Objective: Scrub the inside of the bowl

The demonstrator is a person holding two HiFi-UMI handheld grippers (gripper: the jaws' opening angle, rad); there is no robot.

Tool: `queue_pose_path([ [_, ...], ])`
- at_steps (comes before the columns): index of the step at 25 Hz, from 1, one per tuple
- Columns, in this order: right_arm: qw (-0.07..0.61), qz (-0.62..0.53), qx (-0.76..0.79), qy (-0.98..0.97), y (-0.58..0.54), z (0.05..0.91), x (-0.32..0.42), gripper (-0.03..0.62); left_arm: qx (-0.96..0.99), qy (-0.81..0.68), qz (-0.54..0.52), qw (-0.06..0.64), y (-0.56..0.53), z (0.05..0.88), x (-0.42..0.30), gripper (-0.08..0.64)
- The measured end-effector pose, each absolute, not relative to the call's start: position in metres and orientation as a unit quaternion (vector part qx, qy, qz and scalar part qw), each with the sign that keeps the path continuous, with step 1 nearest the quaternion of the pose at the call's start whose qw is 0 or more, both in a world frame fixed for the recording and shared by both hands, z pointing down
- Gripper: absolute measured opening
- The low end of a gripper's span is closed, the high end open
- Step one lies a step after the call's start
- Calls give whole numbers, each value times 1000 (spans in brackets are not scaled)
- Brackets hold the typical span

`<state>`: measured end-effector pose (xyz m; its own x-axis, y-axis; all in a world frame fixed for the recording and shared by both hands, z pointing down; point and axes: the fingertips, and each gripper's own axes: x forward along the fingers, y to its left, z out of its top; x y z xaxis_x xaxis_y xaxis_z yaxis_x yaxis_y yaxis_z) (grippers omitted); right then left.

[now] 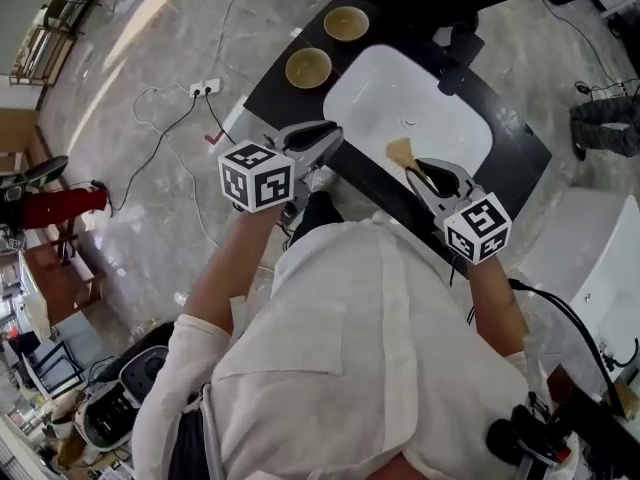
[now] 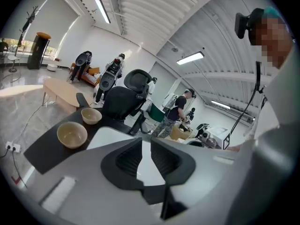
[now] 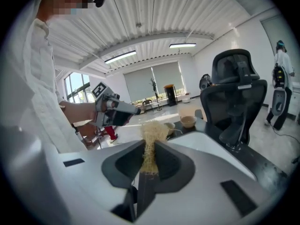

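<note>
Two tan bowls stand on the black counter [image 1: 270, 86] left of the white sink [image 1: 440, 118]: the nearer bowl [image 1: 308, 67] [image 2: 71, 135] and the farther bowl [image 1: 346, 23] [image 2: 91, 116]. My left gripper [image 1: 322, 136] [image 2: 146, 146] hovers at the sink's near left corner, well short of the bowls. Its jaws stand a narrow gap apart with nothing between them. My right gripper [image 1: 425, 171] [image 3: 149, 149] is over the sink's near edge, shut on a straw-coloured fibre scrubber [image 1: 400, 152] [image 3: 152, 130] that sticks out past the tips. Both bowls [image 3: 188, 121] show small beyond it.
A black office chair [image 3: 236, 93] stands behind the counter. A power strip [image 1: 206, 88] and cables lie on the marble floor at left. A white unit [image 1: 590, 268] sits at right. People stand in the room's background [image 2: 178, 109].
</note>
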<state>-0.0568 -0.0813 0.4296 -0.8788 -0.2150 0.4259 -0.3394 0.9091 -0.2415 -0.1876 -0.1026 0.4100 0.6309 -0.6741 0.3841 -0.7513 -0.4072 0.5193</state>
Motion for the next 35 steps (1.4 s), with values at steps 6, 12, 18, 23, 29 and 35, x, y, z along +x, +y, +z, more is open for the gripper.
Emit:
queue_pose_path([
  [6,189,183,239,-935,-128,424,-81,52,853,-402,114,314,-214,409,-268,44],
  [12,173,199,315,-912,-152,426,-111,52,845,-380,158,341,-318,456,-324,66],
  [18,170,220,395,-875,-140,424,-112,52,833,-354,216,367,-379,516,-331,110],
  [23,181,235,429,-854,-125,421,-110,52,804,-362,232,411,-409,559,-341,138],
  [29,181,244,460,-834,-121,426,-99,52,778,-359,225,464,-424,594,-334,147],
  [35,180,258,473,-823,-111,431,-91,52,739,-387,199,515,-429,618,-326,144],
])
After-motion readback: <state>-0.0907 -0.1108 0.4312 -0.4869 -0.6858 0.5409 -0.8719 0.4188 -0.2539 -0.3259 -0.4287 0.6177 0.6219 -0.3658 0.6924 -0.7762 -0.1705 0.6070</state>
